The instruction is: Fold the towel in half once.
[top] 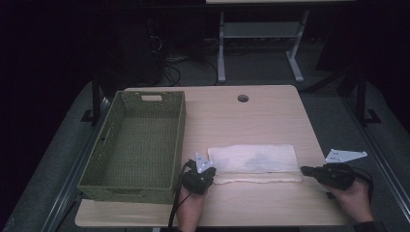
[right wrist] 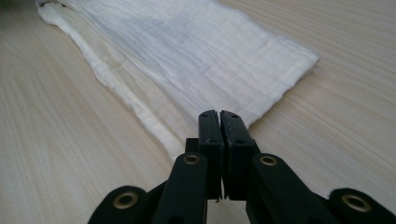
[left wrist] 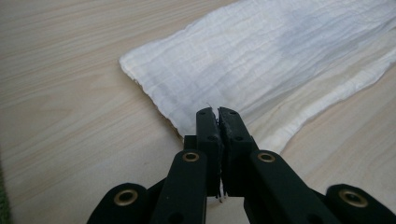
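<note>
Now the folded cloth lies flat on the table, at 3 o'clock from the basket. Left gripper pinches its 9 o'clock end, jaws closed; right gripper pinches the 3 o'clock end likewise.

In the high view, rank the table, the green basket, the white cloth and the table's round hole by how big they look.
1. table
2. green basket
3. white cloth
4. round hole

The cloth runs off the left gripper view's right edge. Its near corners hide behind both grippers' closed jaws (whether pinched can't be told).
</note>
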